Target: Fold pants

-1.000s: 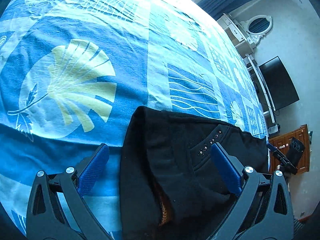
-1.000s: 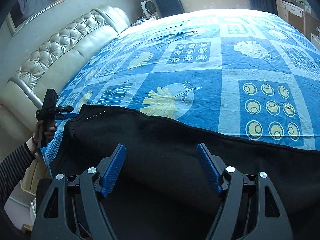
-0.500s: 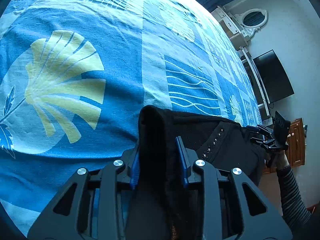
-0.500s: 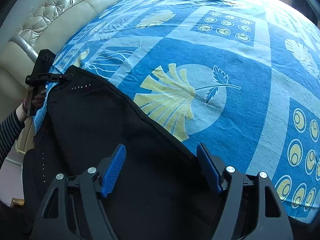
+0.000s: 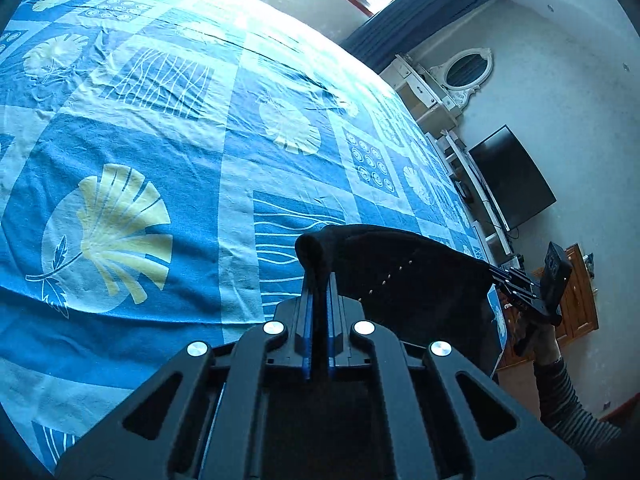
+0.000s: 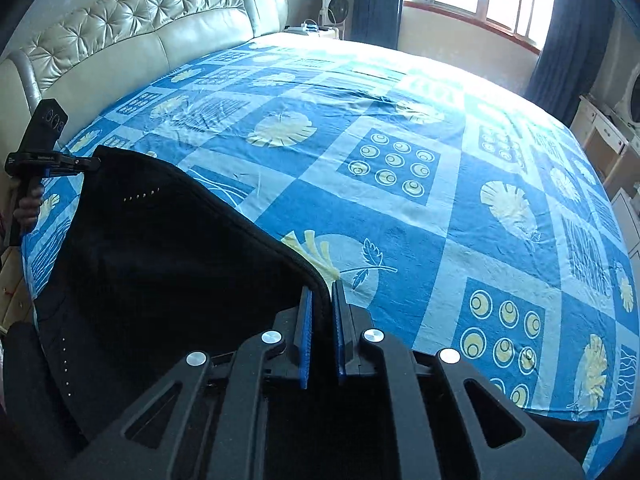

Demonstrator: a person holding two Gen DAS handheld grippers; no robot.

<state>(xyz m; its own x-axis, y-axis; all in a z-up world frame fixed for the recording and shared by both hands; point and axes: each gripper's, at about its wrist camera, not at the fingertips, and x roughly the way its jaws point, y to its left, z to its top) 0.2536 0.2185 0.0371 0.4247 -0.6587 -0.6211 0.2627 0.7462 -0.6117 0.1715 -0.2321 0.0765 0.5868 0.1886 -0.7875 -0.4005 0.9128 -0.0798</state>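
Observation:
The black pants (image 5: 404, 276) with a row of small studs hang stretched between my two grippers above the blue patterned bed. My left gripper (image 5: 318, 280) is shut on one corner of the pants' top edge. My right gripper (image 6: 322, 292) is shut on the other end of that edge, and the pants (image 6: 160, 248) sag down to the left of it. Each gripper shows in the other's view: the right gripper (image 5: 520, 284) at the far right, the left gripper (image 6: 52, 160) at the far left. The lower part of the pants is hidden below the grippers.
The bed (image 6: 400, 120) with a blue leaf-and-circle sheet fills both views. A cream tufted headboard (image 6: 140, 32) stands at its far left. A TV (image 5: 512, 180), a white dresser with an oval mirror (image 5: 460, 76) and a wooden cabinet (image 5: 576, 304) line the wall.
Both grippers closed on the pants' top edge, the left first and then the right. They then lifted the pants off the bed and pulled the edge taut between them.

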